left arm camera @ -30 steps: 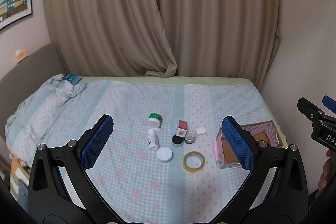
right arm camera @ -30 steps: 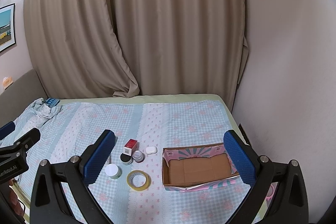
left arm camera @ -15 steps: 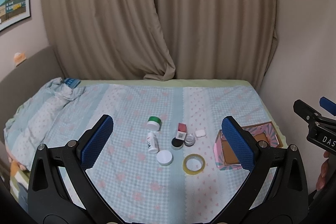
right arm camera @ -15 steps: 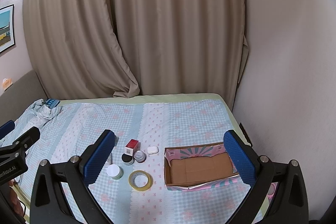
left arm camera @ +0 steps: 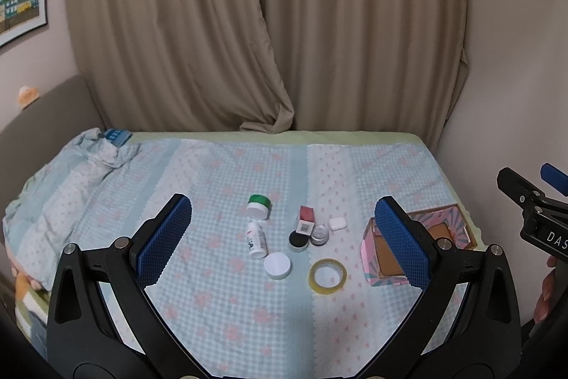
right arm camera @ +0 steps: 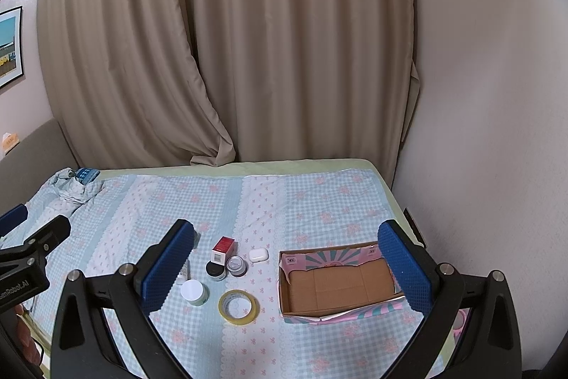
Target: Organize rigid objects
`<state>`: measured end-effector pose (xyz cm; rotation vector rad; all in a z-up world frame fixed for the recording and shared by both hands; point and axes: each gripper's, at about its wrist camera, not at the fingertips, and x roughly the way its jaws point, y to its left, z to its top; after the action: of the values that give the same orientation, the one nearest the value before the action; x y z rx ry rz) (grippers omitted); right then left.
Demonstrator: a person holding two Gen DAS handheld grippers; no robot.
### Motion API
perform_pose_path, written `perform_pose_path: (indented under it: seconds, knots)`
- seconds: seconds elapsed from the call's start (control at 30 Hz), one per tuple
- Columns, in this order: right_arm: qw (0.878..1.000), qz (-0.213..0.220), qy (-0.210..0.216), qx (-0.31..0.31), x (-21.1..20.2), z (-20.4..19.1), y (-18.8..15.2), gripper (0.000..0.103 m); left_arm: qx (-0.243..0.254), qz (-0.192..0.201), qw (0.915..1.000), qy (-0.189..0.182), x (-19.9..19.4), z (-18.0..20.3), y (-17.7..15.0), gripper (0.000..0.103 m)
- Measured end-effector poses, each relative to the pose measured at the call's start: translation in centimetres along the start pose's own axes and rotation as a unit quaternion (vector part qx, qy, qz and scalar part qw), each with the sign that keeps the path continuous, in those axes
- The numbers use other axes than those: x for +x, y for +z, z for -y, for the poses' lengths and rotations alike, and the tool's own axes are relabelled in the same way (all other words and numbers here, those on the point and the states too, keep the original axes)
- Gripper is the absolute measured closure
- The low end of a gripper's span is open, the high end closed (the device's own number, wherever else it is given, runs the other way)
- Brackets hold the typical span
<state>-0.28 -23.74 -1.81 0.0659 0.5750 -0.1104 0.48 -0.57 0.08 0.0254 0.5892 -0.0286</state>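
Small items lie in a cluster on the bed: a green-lidded jar [left arm camera: 258, 205], a white bottle [left arm camera: 256, 239] lying down, a white round lid jar [left arm camera: 277, 265], a yellow tape roll [left arm camera: 327, 275], a red box [left arm camera: 306, 218], a black jar [left arm camera: 298, 240], a silver jar [left arm camera: 319, 234] and a white earbud case [left arm camera: 337, 223]. An empty pink cardboard box [right arm camera: 340, 283] sits to their right. My left gripper [left arm camera: 284, 242] is open and empty, above the cluster. My right gripper [right arm camera: 289, 269] is open and empty, above the tape roll [right arm camera: 238, 306] and the box.
The checked bedspread [right arm camera: 319, 201] covers the bed; bunched bedding with a blue item [left arm camera: 115, 137] lies at the far left. Beige curtains [left arm camera: 269, 23] hang behind and a wall [right arm camera: 490, 130] runs along the right side.
Both grippers have drawn slightly up and back, so the items sit a little lower and smaller in view. Nothing on the bed has moved.
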Motion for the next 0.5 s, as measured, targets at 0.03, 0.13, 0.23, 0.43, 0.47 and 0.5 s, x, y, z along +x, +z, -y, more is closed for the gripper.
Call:
perform_pose_path:
  seconds: [0.03, 0.13, 0.23, 0.43, 0.47, 0.5]
  knots:
    - [1.0, 0.0, 0.0, 0.0, 0.0, 0.0, 0.0, 0.0, 0.0, 0.0, 1.0, -0.001, 0.0, 0.1, 0.0, 0.0]
    - [1.0, -0.001, 0.0, 0.0, 0.1, -0.3, 0.0, 0.0, -0.001, -0.002, 1.0, -0.003, 0.1, -0.3, 0.0, 0.001]
    - [1.0, -0.001, -0.001, -0.001, 0.1, -0.7, -0.1, 0.0, -0.002, -0.006, 1.0, -0.007, 0.5, -0.4, 0.0, 0.001]
    - [1.0, -0.015, -0.004, -0.002, 1.0, -2.5, 0.1, 0.0, -0.01, -0.037, 0.9992, -0.015, 2.6, -2.0, 0.2, 0.0]
    - [1.0, -0.02, -0.003, -0.001, 1.4, -2.8, 0.2, 0.0, -0.013, -0.045, 0.9987, -0.016, 3.1, -2.7, 0.3, 0.0]
    - [1.0, -0.026, -0.002, -0.001, 1.9, -3.2, 0.2, 0.0, -0.017, -0.056, 0.9981, -0.017, 3.9, -3.2, 0.3, 0.0]
